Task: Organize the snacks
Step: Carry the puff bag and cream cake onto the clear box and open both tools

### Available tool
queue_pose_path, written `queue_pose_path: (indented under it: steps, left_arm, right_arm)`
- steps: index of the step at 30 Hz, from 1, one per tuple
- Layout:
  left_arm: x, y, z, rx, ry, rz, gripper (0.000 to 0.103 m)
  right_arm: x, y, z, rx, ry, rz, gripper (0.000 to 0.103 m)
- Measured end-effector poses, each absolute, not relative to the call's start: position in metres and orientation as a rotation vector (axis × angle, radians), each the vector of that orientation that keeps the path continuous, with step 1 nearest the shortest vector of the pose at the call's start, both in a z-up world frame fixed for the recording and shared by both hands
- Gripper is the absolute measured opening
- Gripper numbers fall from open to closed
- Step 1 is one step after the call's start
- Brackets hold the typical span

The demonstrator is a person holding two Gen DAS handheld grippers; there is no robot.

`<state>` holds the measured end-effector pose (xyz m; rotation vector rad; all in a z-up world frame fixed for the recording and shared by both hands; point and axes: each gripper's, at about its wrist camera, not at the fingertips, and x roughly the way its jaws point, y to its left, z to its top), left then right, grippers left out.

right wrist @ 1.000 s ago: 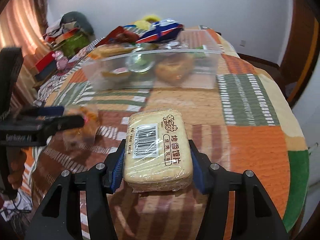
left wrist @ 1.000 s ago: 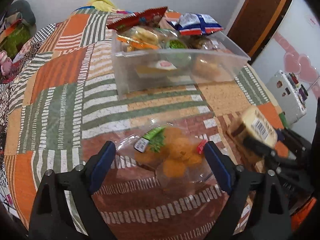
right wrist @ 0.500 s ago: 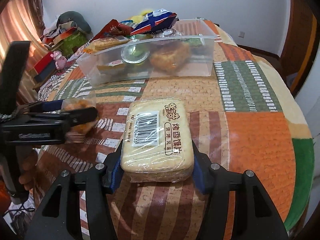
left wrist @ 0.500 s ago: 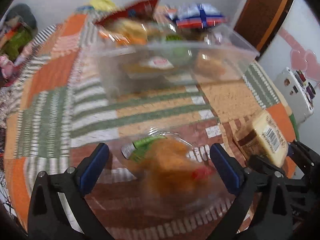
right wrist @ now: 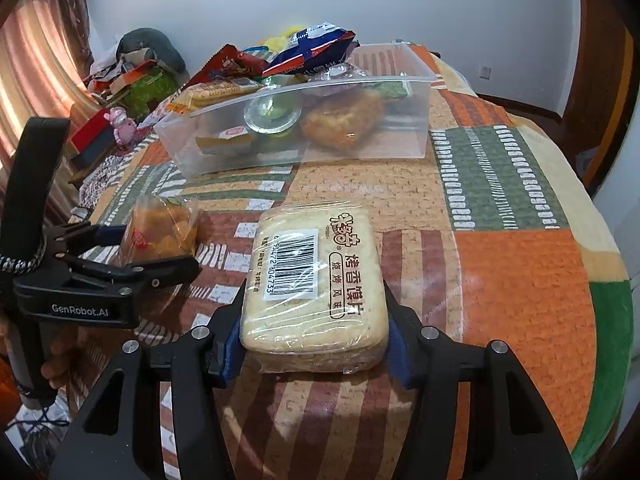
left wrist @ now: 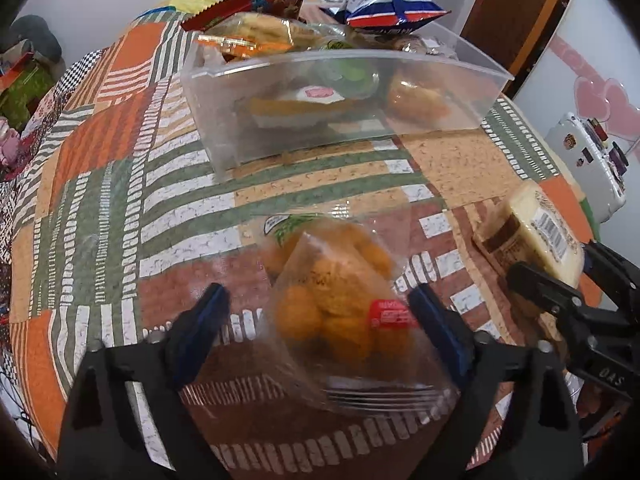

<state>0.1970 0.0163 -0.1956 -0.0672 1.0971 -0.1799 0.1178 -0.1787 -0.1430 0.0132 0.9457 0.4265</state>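
Note:
My left gripper (left wrist: 320, 304) is shut on a clear bag of orange snacks (left wrist: 332, 296), its blue pads against the bag's sides; the bag looks lifted off the cloth. It also shows in the right wrist view (right wrist: 160, 232). My right gripper (right wrist: 314, 332) is shut on a wrapped pack of pale toasted slices (right wrist: 316, 280) with a barcode, held over the table. That pack shows at the right of the left wrist view (left wrist: 532, 236). A clear plastic bin (left wrist: 440, 92) full of snacks stands farther back on the table; it also shows in the right wrist view (right wrist: 404, 120).
The round table carries a patchwork cloth (right wrist: 500, 248) in orange, green and brown. A red packet (left wrist: 256, 0) and a blue-and-white packet (left wrist: 392, 4) stick up out of the bin. Clutter and a curtain (right wrist: 36, 60) lie beyond the table's left side.
My left gripper has closed in on the orange snack bag, which now sits tilted between the pads and higher. The bin looks nearer in both views. The right gripper keeps its pack.

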Motion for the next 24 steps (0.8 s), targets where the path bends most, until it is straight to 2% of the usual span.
queue_pose_path:
  steps: [2,5,11,24]
  left_arm:
    - [0.197,0.016,-0.194,-0.062,1.094,-0.185,0.066]
    - [0.197,0.014,-0.189,-0.073,1.09,-0.196,0.06]
    - [0.2,0.011,-0.176,-0.078,1.055,-0.207,0.059]
    - [0.233,0.012,-0.112,-0.104,0.904,-0.223,0.059]
  right_arm:
    - [0.119,-0.178,-0.143,0.024,0.944,0.431,0.053]
    - [0.121,-0.178,-0.142,0.024,0.946,0.436,0.052]
    - [0.125,-0.182,-0.134,0.049,0.919,0.437,0.052]
    - [0.154,-0.188,-0.096,0.072,0.791,0.405,0.052]
